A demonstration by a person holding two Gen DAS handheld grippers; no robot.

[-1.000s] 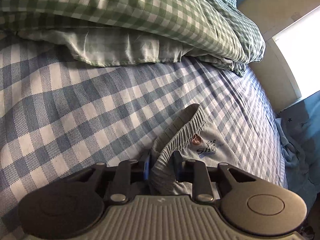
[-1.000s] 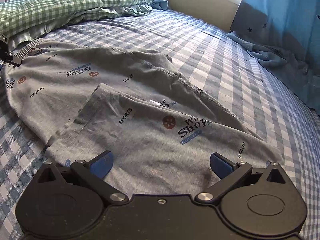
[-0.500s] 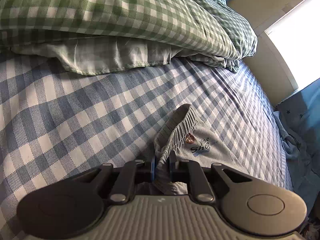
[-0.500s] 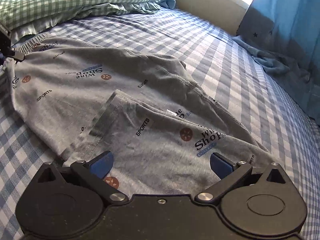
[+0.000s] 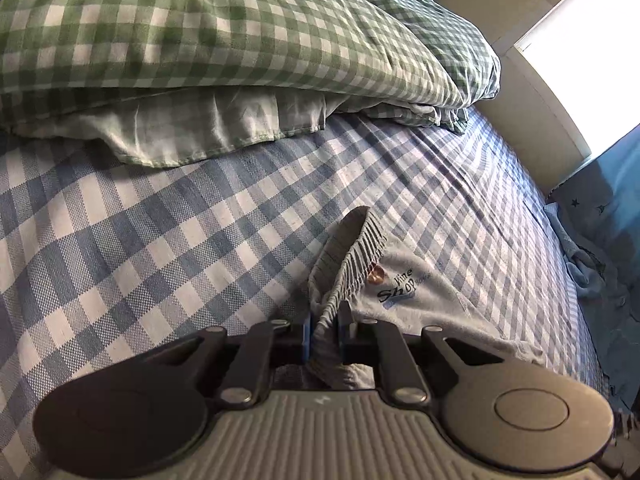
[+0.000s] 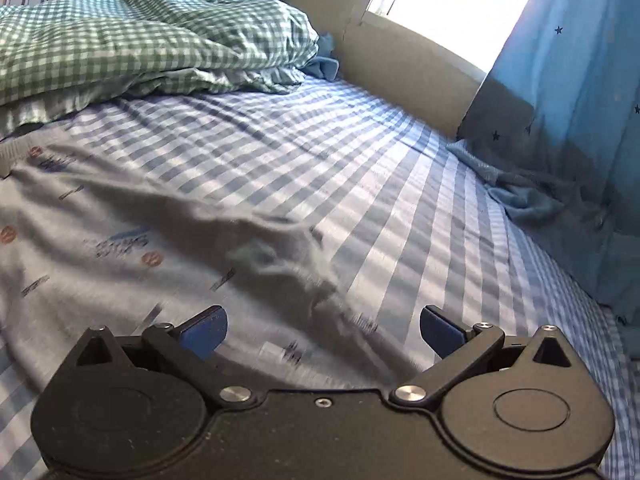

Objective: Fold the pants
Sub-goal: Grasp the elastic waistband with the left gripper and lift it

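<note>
Left wrist view
- Left gripper (image 5: 325,330): it sits at the bottom centre of the frame; its jaws are nearly together and pinch the ribbed waistband of the pants.
- Pants: the grey printed cotton pants (image 5: 404,292) lie in the lower right part of the frame, on the bed; the waistband stands up in a fold from the blue pads towards the centre of the frame.
- Print: dark letters and a small brown round mark are visible just right of the waistband.
- Bed sheet: the blue and white checked bed sheet (image 5: 160,240) fills the middle of the frame.
- Duvet: the green and white checked duvet (image 5: 224,32) lies across the top, its pale edge resting on the sheet.
- Window: a bright window (image 5: 580,52) is at the upper right.

Right wrist view
- Right gripper (image 6: 323,330): it is at the bottom centre; its jaws are spread wide and nothing is between the blue pads.
- Pants (image 6: 120,240): they spread over the left and lower centre of the frame, flat on the sheet; the picture is blurred here, so I cannot tell the folds.
- Bed sheet (image 6: 380,184): visible in the centre and right.
- Duvet (image 6: 140,48): upper left.
- Curtain: a blue curtain with small stars (image 6: 580,120) hangs at the right, its end lying on the bed.
</note>
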